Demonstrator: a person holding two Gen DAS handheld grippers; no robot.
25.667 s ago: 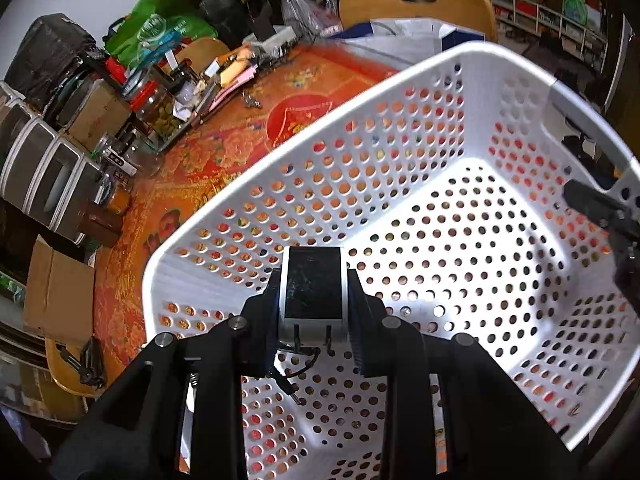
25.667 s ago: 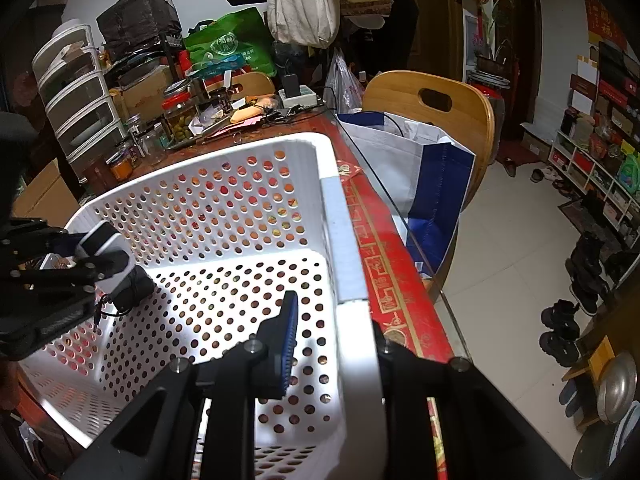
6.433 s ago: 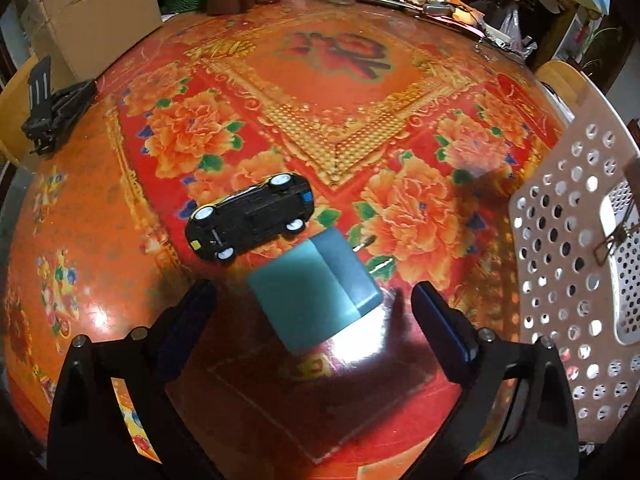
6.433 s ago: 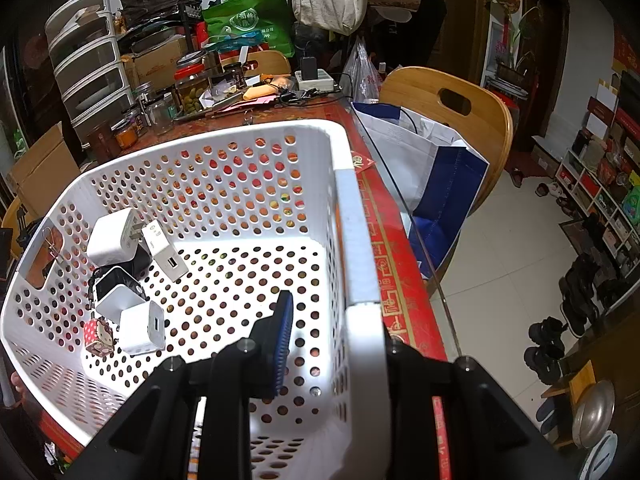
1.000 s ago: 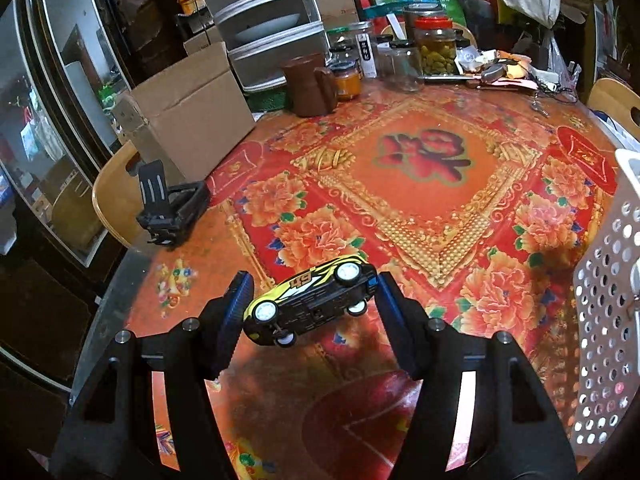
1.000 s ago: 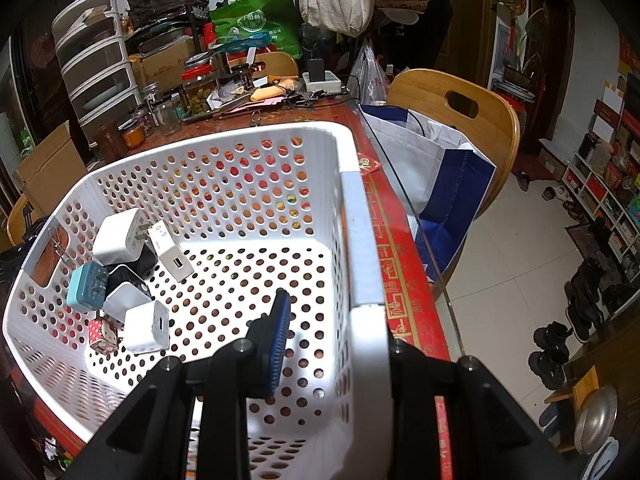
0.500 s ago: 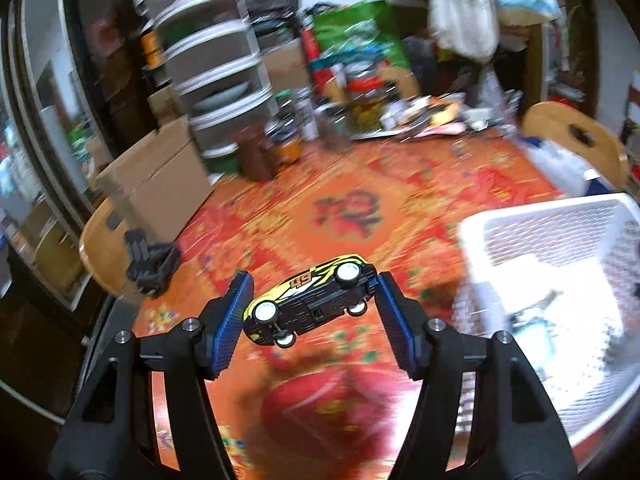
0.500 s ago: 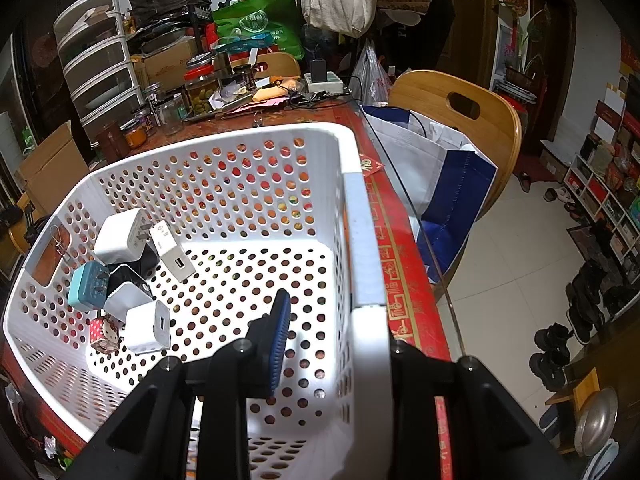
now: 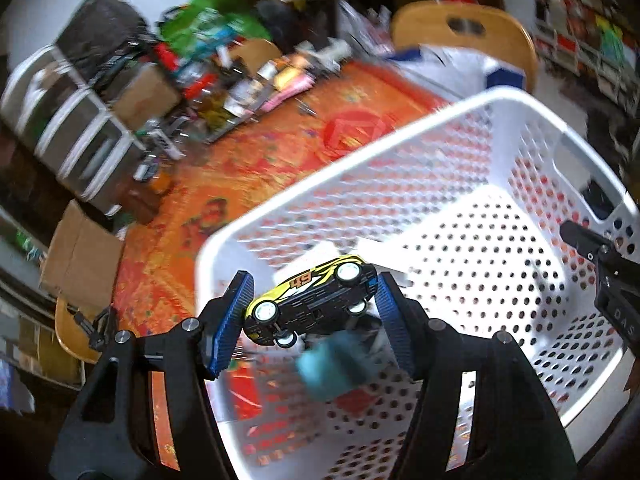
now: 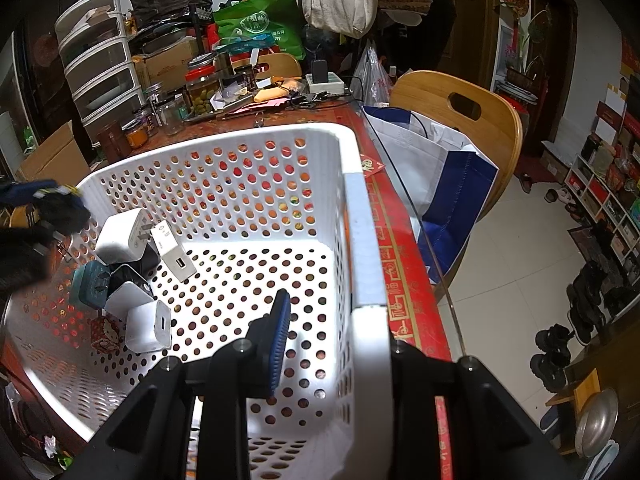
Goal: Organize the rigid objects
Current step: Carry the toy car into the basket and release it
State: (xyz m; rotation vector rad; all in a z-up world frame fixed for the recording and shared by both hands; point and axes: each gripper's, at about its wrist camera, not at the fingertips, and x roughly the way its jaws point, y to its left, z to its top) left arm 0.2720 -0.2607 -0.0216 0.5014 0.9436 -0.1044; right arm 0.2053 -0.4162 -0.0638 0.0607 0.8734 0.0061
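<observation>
A table (image 10: pixel 404 240) covered by a red-and-orange floral cloth under a glass top is standing in a crowded room. A wooden chair (image 10: pixel 476 120) with a blue-and-white bag (image 10: pixel 448 184) leaning on it is sitting at the table's right edge, above a pale tiled floor (image 10: pixel 516 280). Glass jars (image 10: pixel 202 88), a cardboard box (image 10: pixel 54 156) and a stack of white plastic drawers (image 10: pixel 100 68) are lining the far side, with a green bag (image 10: pixel 260 24) behind them.

A white perforated basket (image 10: pixel 256 152) is resting on the table. Inside it, along its left wall, several chargers are lying together: a white plug adapter (image 10: pixel 122 236), a slim white charger (image 10: pixel 172 250), a teal charger (image 10: pixel 90 284) and a white cube charger (image 10: pixel 148 326); a small card with a cartoon cat print (image 10: pixel 105 334) is lying just beside them.

The left gripper (image 9: pixel 312 312) is holding a black-and-yellow toy car (image 9: pixel 312 304), numbered 49, with both blue pads pressing on its ends. The car is tilted with its wheels turned toward the camera, and it is hanging above the basket's left end, over the chargers, which appear blurred below it.

The right gripper (image 10: pixel 328 328) is clamping the basket's near right wall at the rim, its blue pad (image 10: pixel 280 336) lying inside the basket and the other finger hidden behind the wall, the jaws standing narrow.
</observation>
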